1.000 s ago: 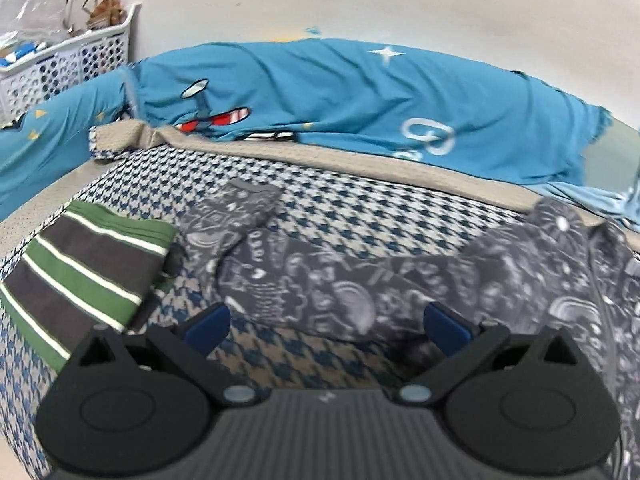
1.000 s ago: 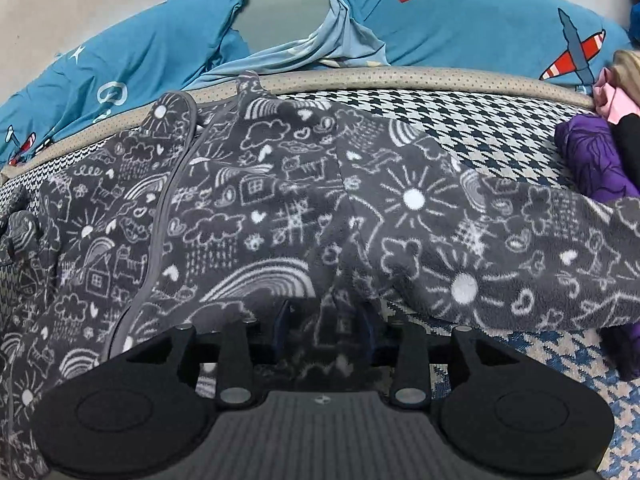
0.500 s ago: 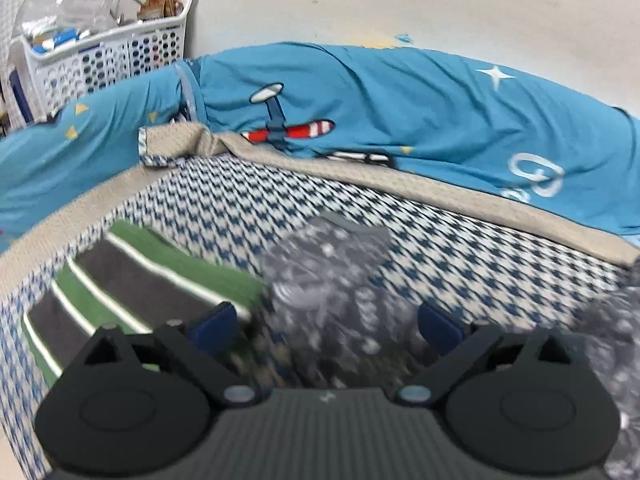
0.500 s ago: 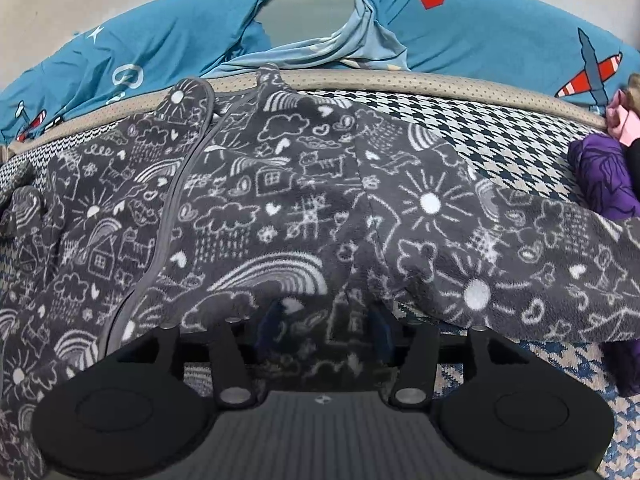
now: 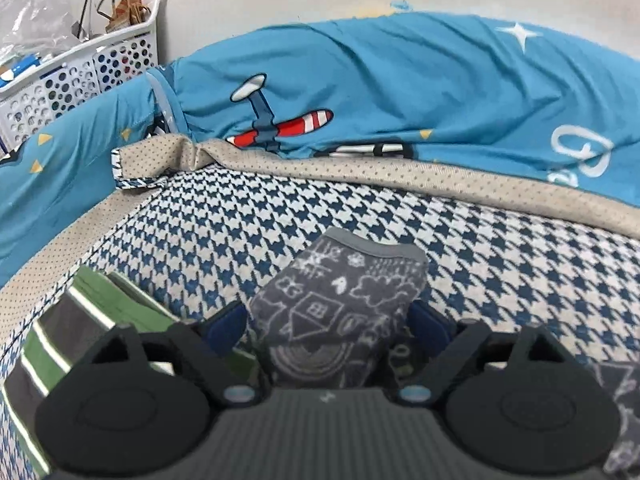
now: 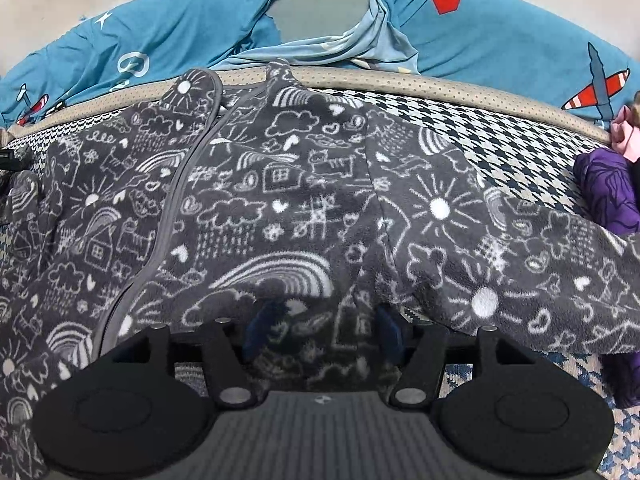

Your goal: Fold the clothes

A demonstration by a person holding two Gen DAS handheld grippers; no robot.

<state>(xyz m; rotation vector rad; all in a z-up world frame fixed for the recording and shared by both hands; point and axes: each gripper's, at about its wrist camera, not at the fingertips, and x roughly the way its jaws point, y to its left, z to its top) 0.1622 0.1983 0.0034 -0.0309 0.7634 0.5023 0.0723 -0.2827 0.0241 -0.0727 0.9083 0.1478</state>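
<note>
A dark grey fleece garment [image 6: 280, 200] with white doodles lies spread on a houndstooth blanket [image 6: 500, 140]. Its hem runs between the pads of my right gripper [image 6: 324, 324]. Those jaws are opening and the pads stand off the cloth on both sides. In the left wrist view one sleeve end [image 5: 340, 292] with a plain grey cuff lies between the blue pads of my left gripper [image 5: 326, 326]. These jaws are closing, with the pads right beside the sleeve's edges and no squeeze showing.
A folded green and grey striped garment [image 5: 80, 332] lies just left of the left gripper. Blue airplane bedding [image 5: 400, 80] is heaped along the back. A white basket [image 5: 80, 76] stands far left. A purple garment [image 6: 608, 188] and something pink [image 6: 624, 136] sit at the right.
The left gripper slid left along the sleeve to its cuff and its jaws narrowed around it. The right jaws widened over the hem while that hand stayed put.
</note>
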